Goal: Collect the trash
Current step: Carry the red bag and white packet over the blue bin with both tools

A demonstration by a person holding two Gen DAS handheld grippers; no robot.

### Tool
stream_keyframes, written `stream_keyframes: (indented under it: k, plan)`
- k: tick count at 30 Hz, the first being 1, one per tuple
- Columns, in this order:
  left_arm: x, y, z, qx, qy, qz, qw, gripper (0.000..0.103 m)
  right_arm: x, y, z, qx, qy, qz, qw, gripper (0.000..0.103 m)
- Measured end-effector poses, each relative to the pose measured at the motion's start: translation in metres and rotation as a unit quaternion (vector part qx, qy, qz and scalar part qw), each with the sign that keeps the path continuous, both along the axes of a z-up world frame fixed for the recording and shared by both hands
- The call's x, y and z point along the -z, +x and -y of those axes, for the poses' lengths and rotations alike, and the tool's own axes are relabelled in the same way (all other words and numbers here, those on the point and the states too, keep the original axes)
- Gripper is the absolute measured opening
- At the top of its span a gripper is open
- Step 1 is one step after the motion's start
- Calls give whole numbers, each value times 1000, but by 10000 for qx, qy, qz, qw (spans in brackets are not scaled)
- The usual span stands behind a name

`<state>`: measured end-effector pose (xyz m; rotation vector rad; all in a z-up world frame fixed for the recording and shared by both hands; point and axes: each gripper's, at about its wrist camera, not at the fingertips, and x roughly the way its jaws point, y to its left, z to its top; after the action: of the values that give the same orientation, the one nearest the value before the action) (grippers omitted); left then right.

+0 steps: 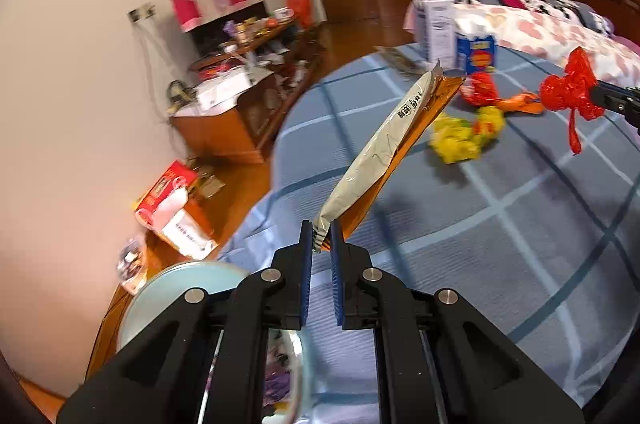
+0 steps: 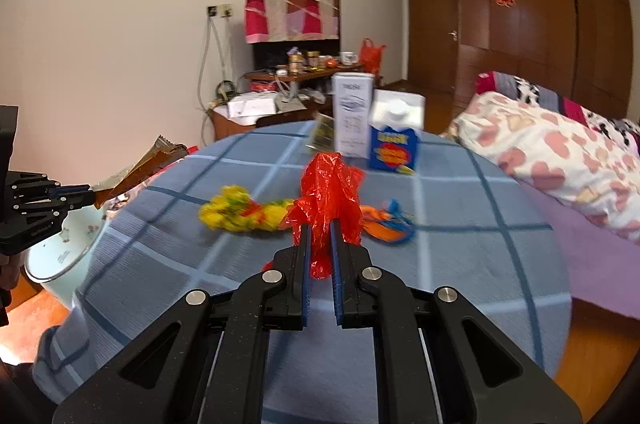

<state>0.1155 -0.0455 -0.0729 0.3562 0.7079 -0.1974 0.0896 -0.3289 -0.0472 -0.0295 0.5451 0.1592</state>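
Over the blue checked table (image 2: 440, 244), left gripper (image 1: 321, 236) pinches a long silver-orange wrapper (image 1: 384, 152); right gripper (image 2: 320, 244) clamps crumpled red plastic (image 2: 328, 192).

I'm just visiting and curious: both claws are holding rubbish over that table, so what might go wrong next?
1. The left gripper pinches only the bottom corner of the long wrapper, so it may slip out before reaching the bin below.
2. The right gripper holds thin red plastic that looks easy to tear.
3. The yellow wrapper and two cartons remain on the table; a swinging piece could knock them.
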Motion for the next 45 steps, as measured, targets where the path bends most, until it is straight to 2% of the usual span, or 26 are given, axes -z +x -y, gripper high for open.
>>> stream_keyframes:
  k: [12, 22, 45]
  plan:
    - [-1, -10, -56, -636, -16, 27, 9980, 9, -2, 20, -65, -652, -123, 4, 9978, 10]
    - [2, -22, -100, -1207, -19, 19, 9927, 9, 0, 31, -116, -1164, -207, -43, 9930, 10]
    - [11, -38, -156, -1925, -12, -99, 9813, 9, 5, 38, -205, -1953, -389, -100, 9799, 10]
